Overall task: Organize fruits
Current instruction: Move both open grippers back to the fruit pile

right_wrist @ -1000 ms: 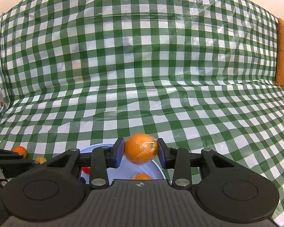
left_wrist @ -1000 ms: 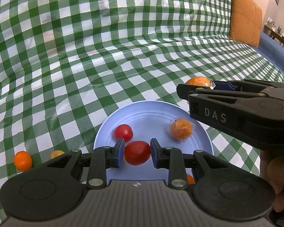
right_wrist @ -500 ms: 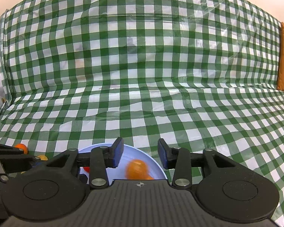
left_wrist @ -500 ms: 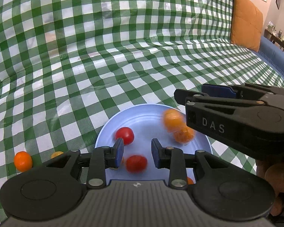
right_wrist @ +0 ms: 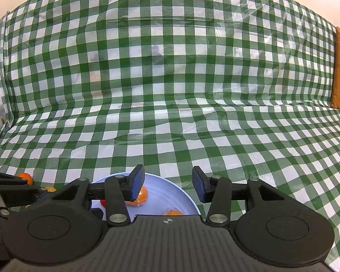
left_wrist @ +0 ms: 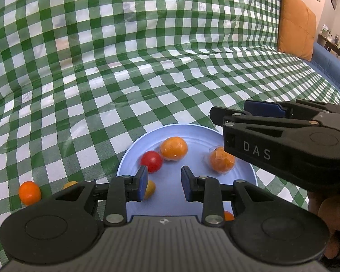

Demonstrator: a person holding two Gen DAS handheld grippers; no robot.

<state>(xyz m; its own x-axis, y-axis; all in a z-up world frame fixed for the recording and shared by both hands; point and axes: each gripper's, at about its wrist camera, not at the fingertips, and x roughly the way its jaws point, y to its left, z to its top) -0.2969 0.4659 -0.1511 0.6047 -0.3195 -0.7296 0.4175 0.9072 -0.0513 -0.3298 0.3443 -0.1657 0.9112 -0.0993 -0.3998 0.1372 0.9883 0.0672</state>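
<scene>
Left gripper (left_wrist: 162, 182) nearest the lens, over the near side of a pale blue plate (left_wrist: 192, 131) — jaws spread a little, blue pads bare, nothing between them. A yellow fruit (left_wrist: 150, 188) peeks out behind its left pad, at the plate's near-left rim; whether on the plate or just off it, cannot tell. A sliver of orange fruit (left_wrist: 228, 215) shows under the gripper body at the near-right rim.

Mid-plate: a red tomato (left_wrist: 151, 161) touching a bare orange (left_wrist: 173, 148) just beyond it. To the right, apart from those two, a second orange in clear wrap (left_wrist: 221, 160).

Right gripper (right_wrist: 167, 184) hangs above the plate's right side. Its jaws have just been opening and now stand apart with nothing between the pads. From its own camera the bare orange lies on the plate below and behind its left pad.

Off the plate, on the green-and-white checked cloth (left_wrist: 102, 86) — a small orange fruit (left_wrist: 30, 192) well to the left, a yellow one (left_wrist: 69, 184) between it and the plate's edge.

Far right corner: an orange cushion (left_wrist: 297, 23).
</scene>
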